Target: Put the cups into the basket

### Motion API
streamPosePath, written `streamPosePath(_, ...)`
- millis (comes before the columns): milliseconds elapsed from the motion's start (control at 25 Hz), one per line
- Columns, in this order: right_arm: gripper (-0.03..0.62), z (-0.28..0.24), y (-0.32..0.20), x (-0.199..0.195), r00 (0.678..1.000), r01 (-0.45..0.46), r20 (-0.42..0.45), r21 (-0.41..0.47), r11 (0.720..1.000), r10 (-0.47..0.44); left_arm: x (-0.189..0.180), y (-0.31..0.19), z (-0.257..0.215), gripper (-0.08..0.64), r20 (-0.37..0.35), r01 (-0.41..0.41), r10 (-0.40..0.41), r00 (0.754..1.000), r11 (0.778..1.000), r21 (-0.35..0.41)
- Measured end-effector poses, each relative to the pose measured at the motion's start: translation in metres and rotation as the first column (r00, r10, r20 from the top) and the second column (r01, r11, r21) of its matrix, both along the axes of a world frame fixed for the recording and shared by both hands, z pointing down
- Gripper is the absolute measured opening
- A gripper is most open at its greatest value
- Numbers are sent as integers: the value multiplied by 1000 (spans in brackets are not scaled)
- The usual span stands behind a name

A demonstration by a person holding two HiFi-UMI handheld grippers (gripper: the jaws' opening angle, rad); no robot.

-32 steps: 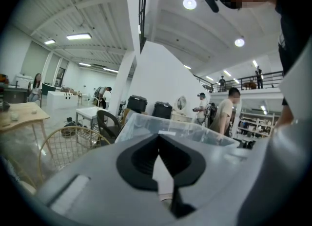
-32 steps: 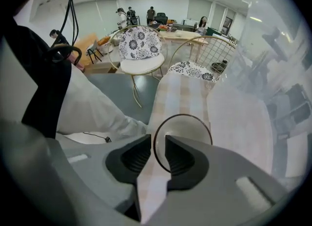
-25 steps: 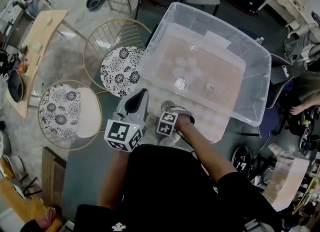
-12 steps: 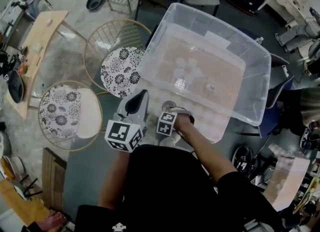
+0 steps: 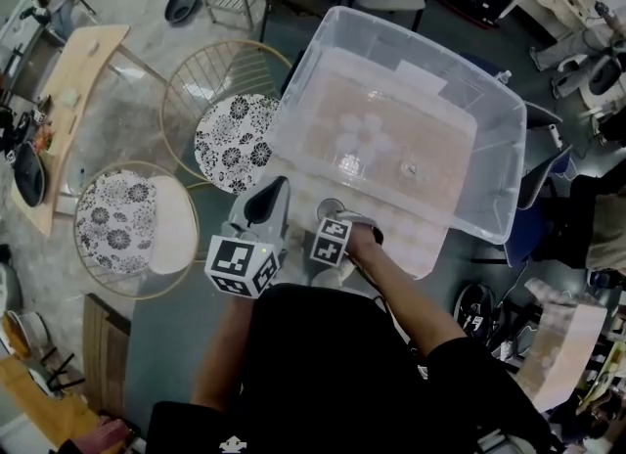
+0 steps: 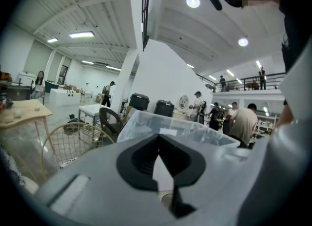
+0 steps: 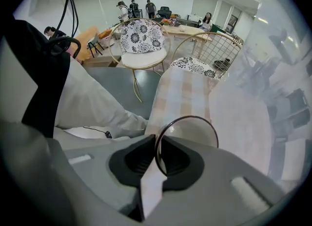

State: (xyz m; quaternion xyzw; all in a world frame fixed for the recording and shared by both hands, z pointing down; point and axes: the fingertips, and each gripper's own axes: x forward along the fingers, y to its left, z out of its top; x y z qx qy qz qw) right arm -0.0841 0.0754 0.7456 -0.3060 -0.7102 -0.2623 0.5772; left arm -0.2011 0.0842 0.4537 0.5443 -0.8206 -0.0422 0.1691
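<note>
A clear glass cup (image 7: 191,133) stands on the checked tablecloth (image 5: 423,247), just in front of the big clear plastic basket (image 5: 318,61). My right gripper (image 7: 158,141) has its jaws closing on the cup's near rim, which runs between the pads. From above, the cup (image 5: 330,206) shows at the right gripper (image 5: 334,217), below the basket's front wall. Two more glass cups seem to lie inside the basket (image 6: 170,126). To the left, my left gripper (image 5: 280,186) hovers shut and empty; its jaws meet at the tip (image 6: 157,138).
Two wire chairs with floral cushions (image 5: 231,129) (image 5: 117,217) stand left of the table. A wooden table (image 5: 68,80) is farther left. The basket's clear wall (image 7: 273,98) fills the right of the right gripper view. People stand far behind.
Both grippers stay in place, the right one at the cup's rim. Only the head view shifts slightly.
</note>
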Motion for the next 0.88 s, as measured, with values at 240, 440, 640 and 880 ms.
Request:
streamPosePath(240, 40, -17, 0, -5, 999, 4, 37, -15, 1000, -3, 1, -6, 0, 7, 0, -12, 12, 1000, 1000, 2)
streamPosePath(440, 40, -39, 3, -9, 996, -10, 86, -55, 998, 14, 3, -12, -1, 7, 1, -21, 21, 1000, 1000, 11)
streamPosePath(640, 40, -67, 6, -9, 990, -10, 139, -90, 996, 23, 4, -14, -5, 6, -4, -25, 25, 1000, 999, 19)
streamPosePath(880, 40, -99, 18, -13, 980, 2, 197, -130, 992, 24, -1, -15, -11, 7, -30, 1, 1, 1000, 999, 51)
